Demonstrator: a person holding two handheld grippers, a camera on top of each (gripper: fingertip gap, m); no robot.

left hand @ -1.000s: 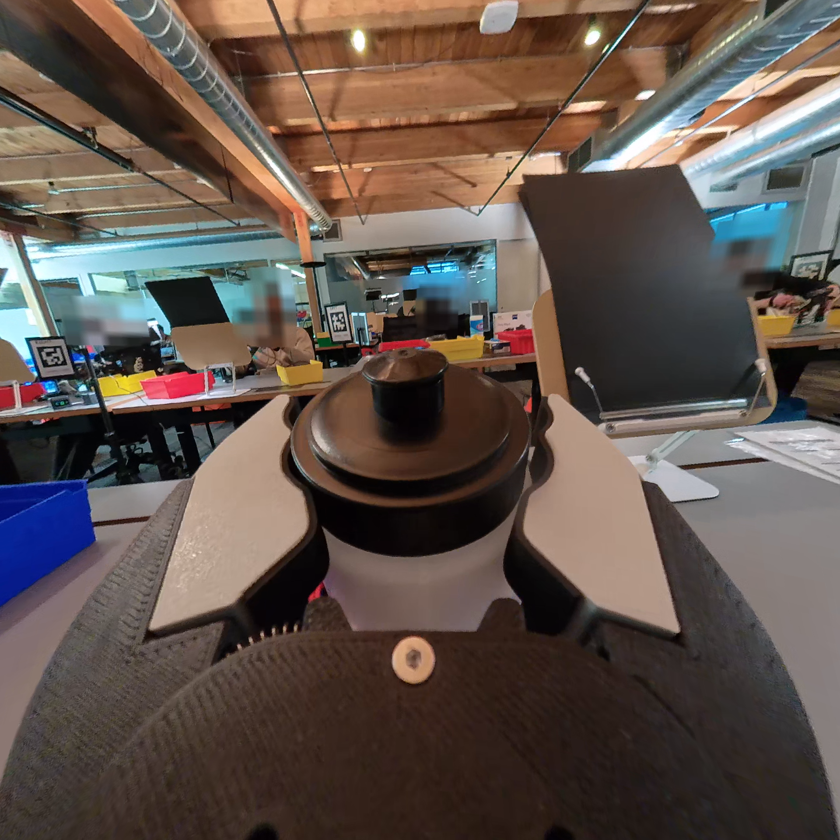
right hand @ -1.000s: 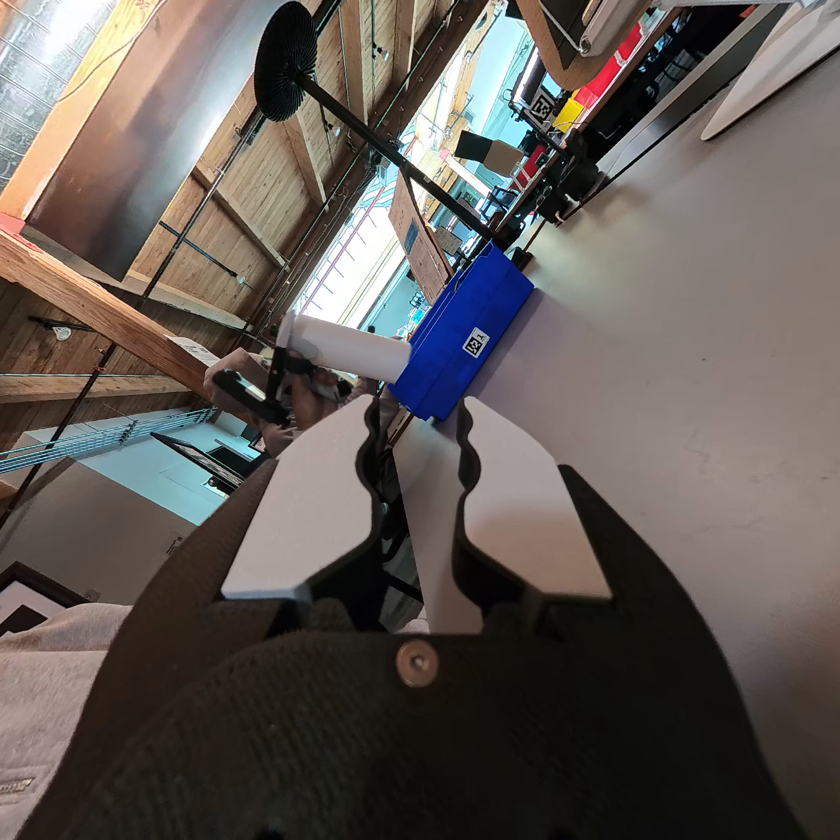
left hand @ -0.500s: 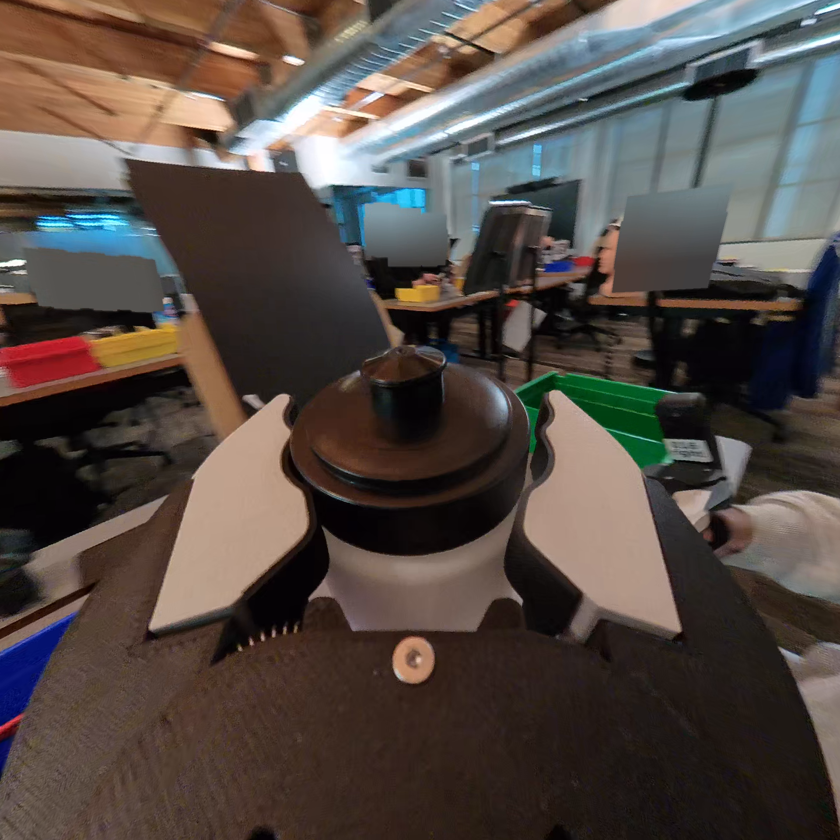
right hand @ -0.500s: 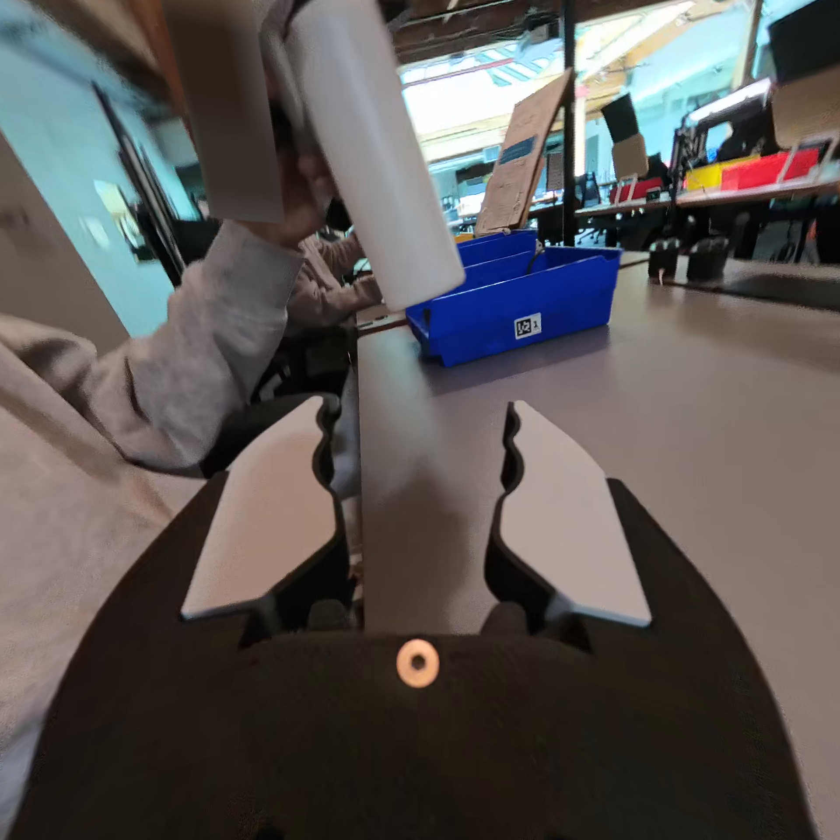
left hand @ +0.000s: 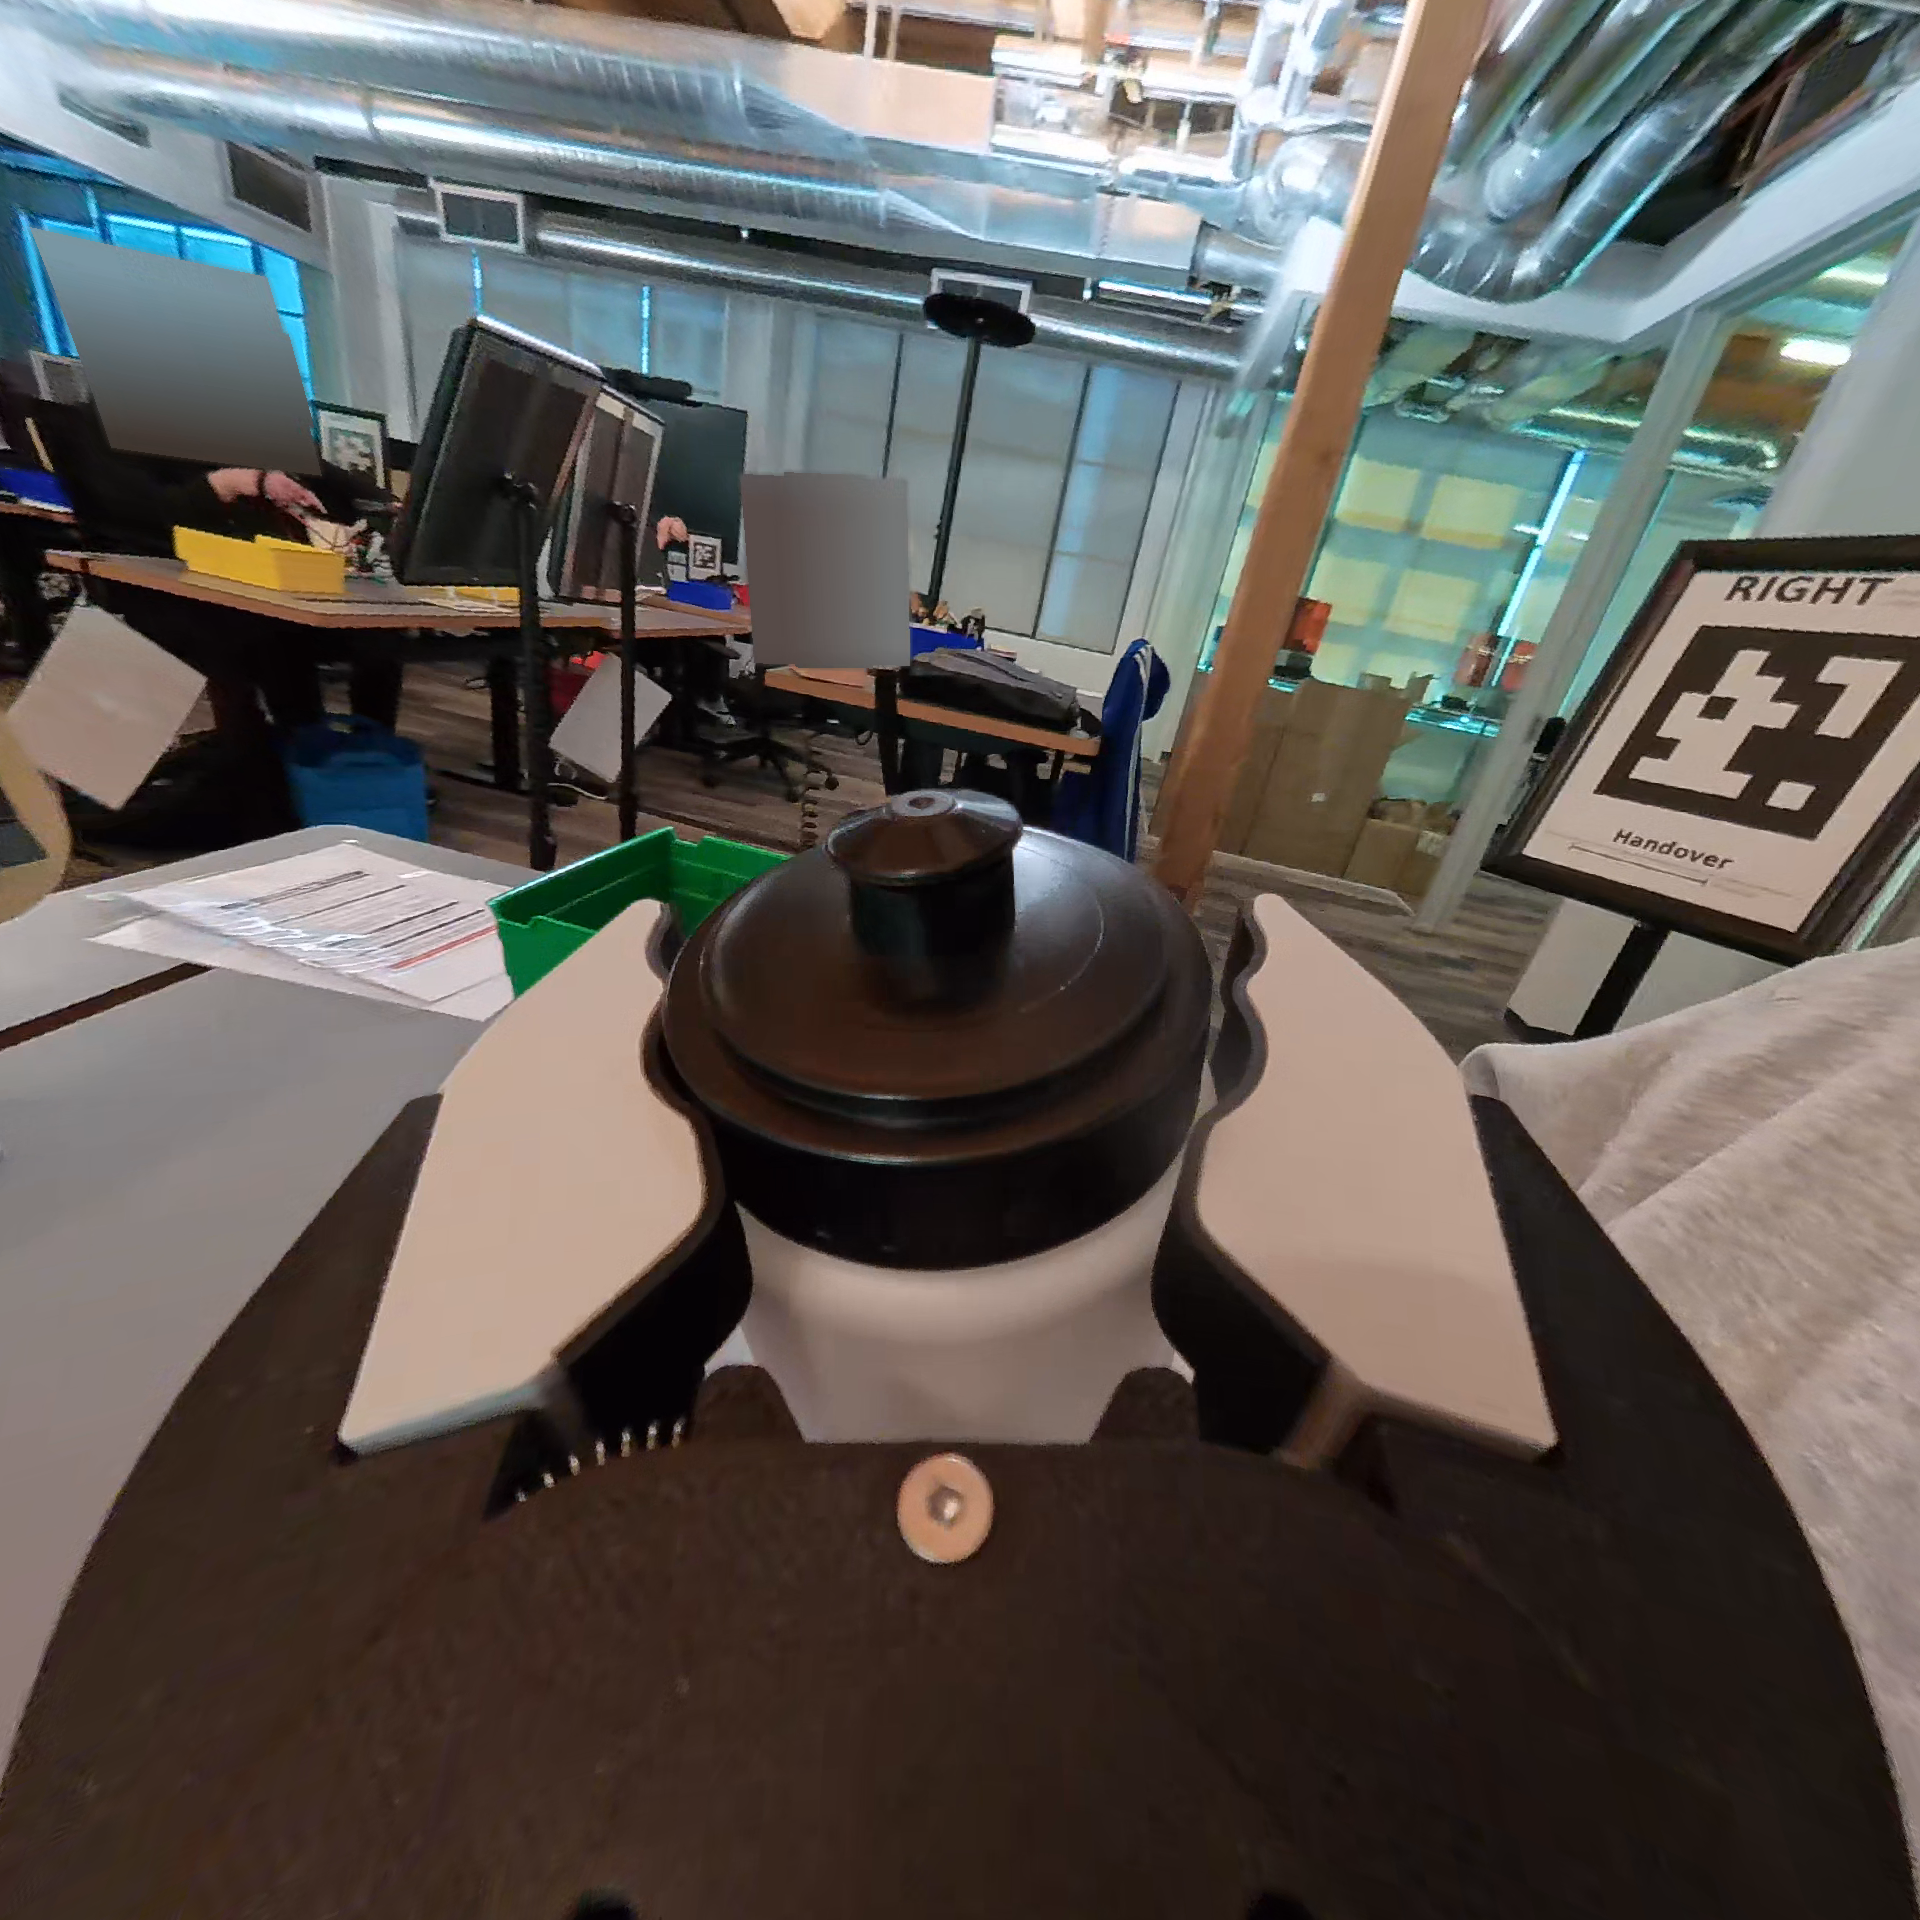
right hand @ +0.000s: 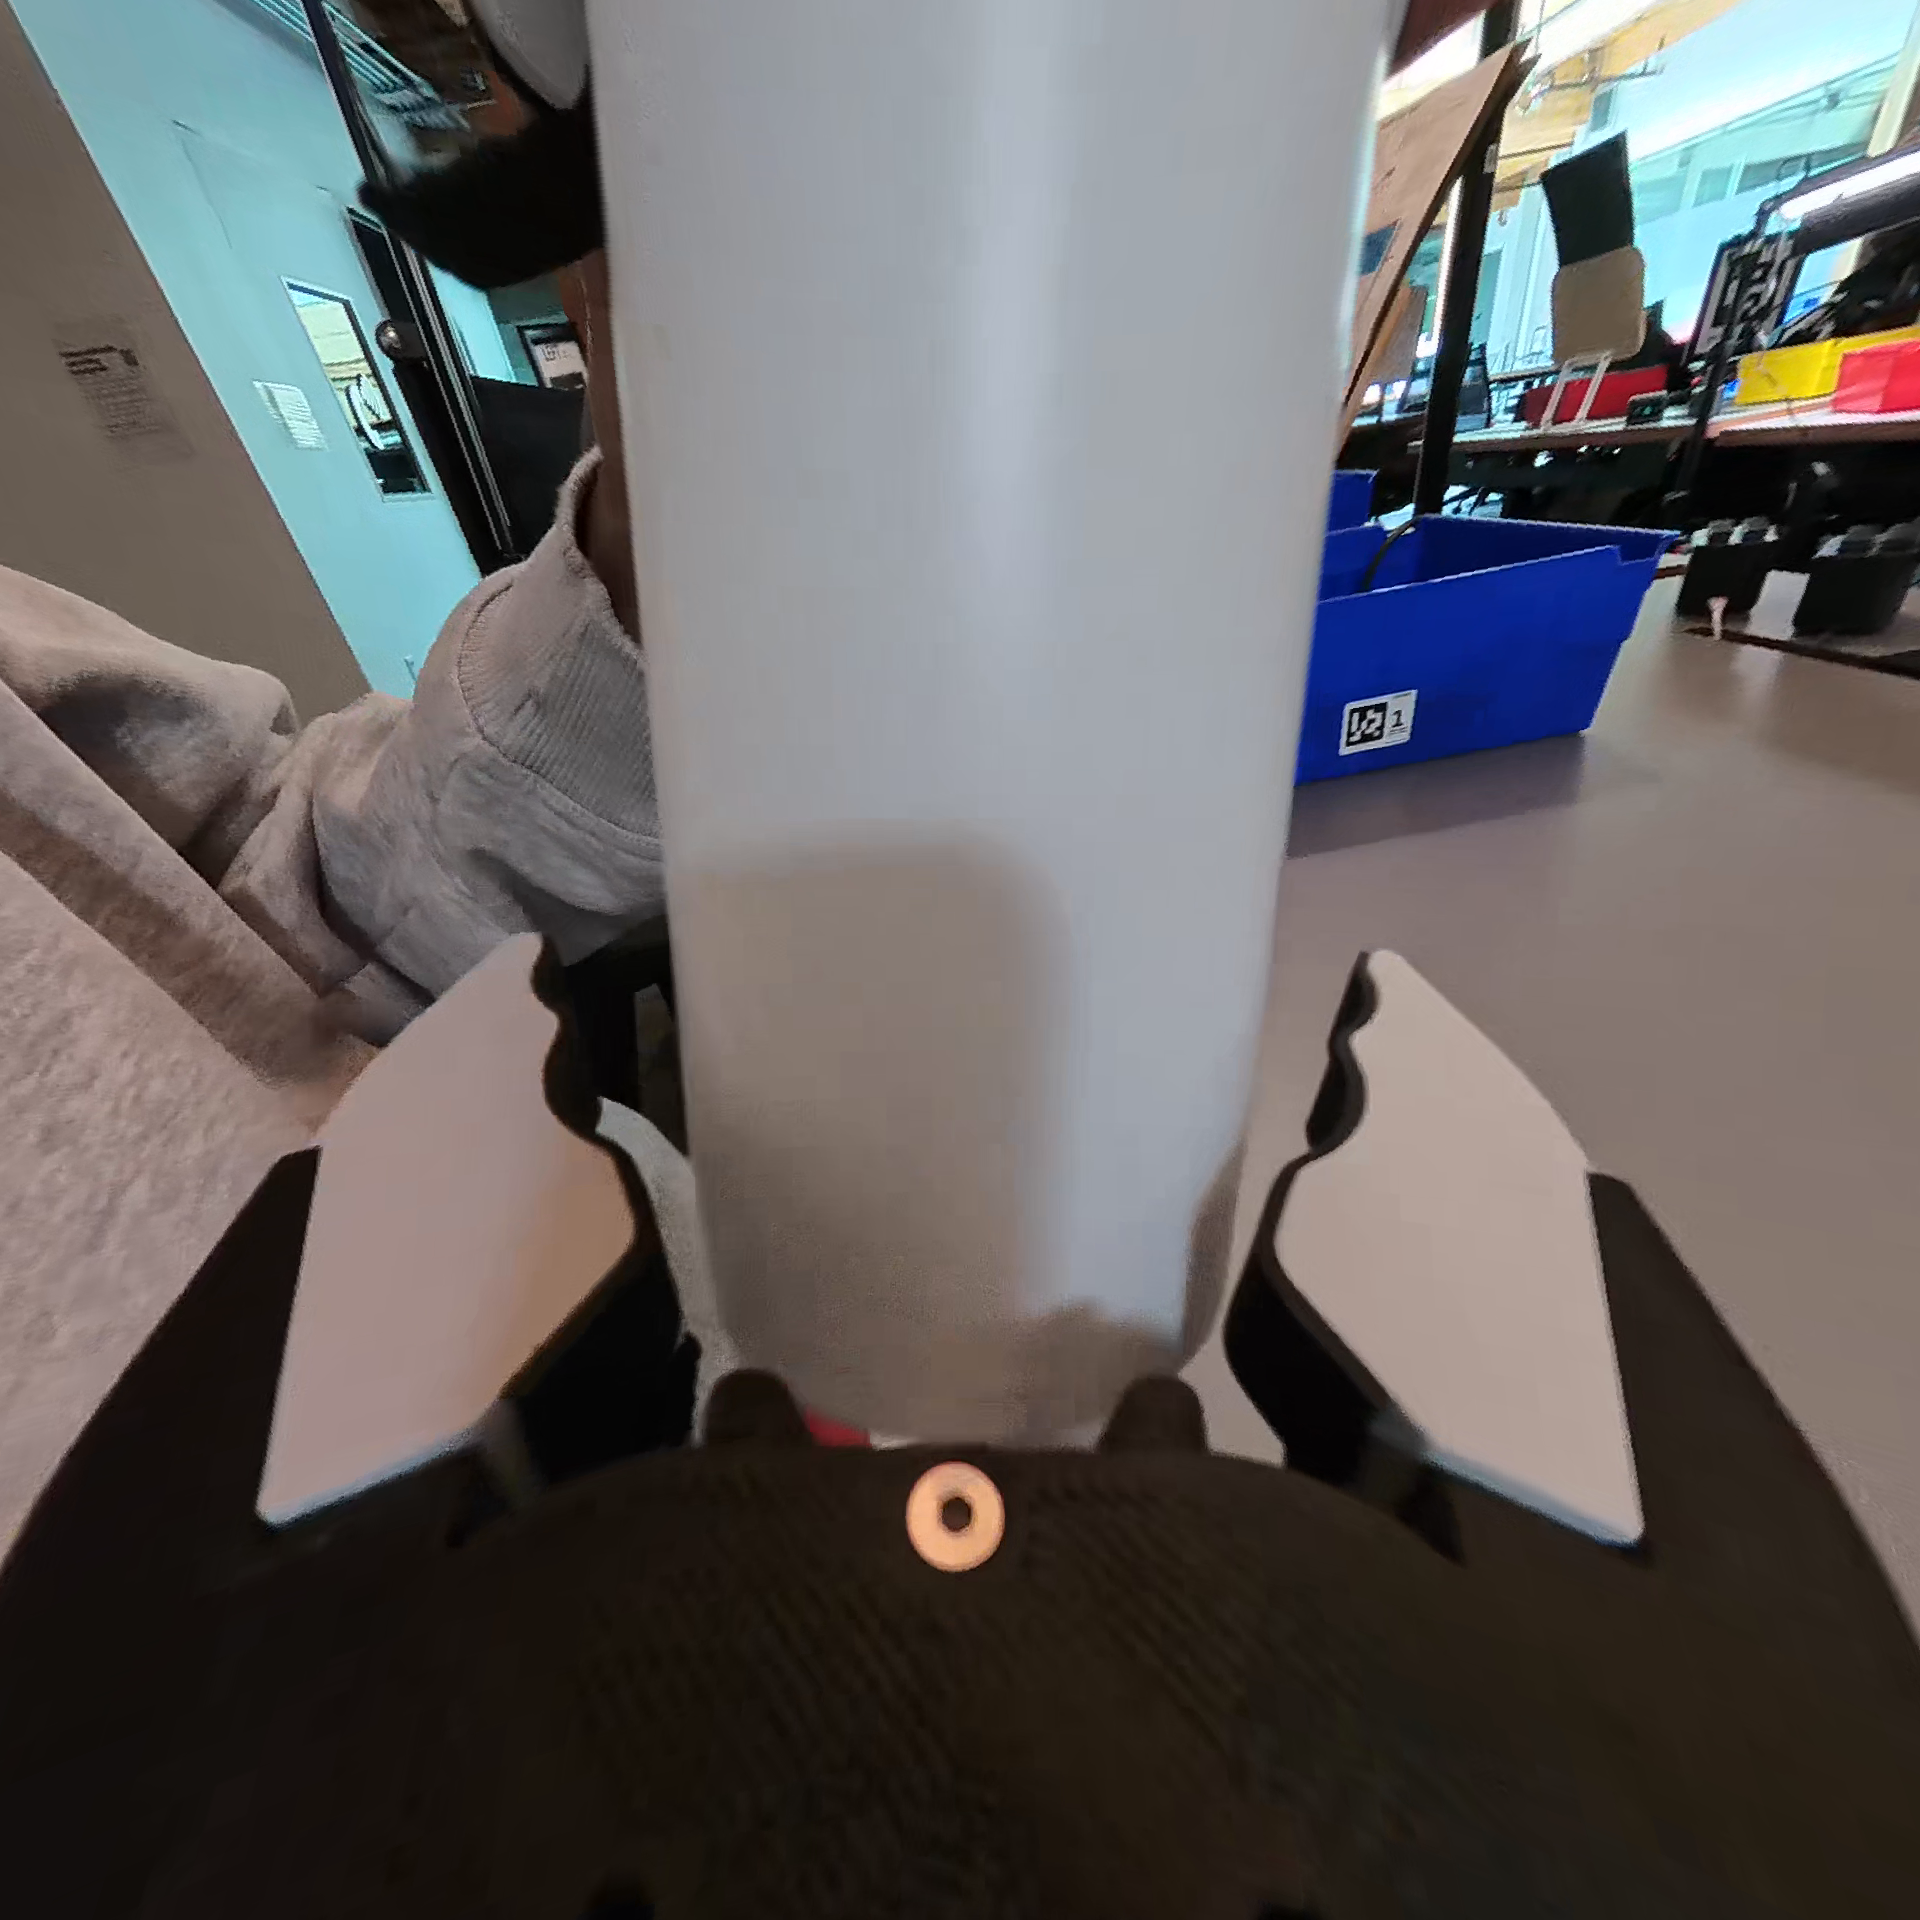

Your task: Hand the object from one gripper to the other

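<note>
Since half a second ago the white bottle (right hand: 956,623) has swung down between my right gripper (right hand: 951,1049), whose fingers stand apart beside it, not touching. Its long axis runs straight along them, base nearest the palm. My left gripper (left hand: 940,1023) stays clamped at its black cap (left hand: 935,1029).

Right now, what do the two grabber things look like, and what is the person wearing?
Both look alike. The left gripper has two flat pale grey fingers with wavy black inner edges, on a rounded black textured body with one silver screw in the middle. The right gripper has the same fingers and a small metal ring. The person wears a light grey sweatshirt sleeve with a ribbed cuff.
</note>
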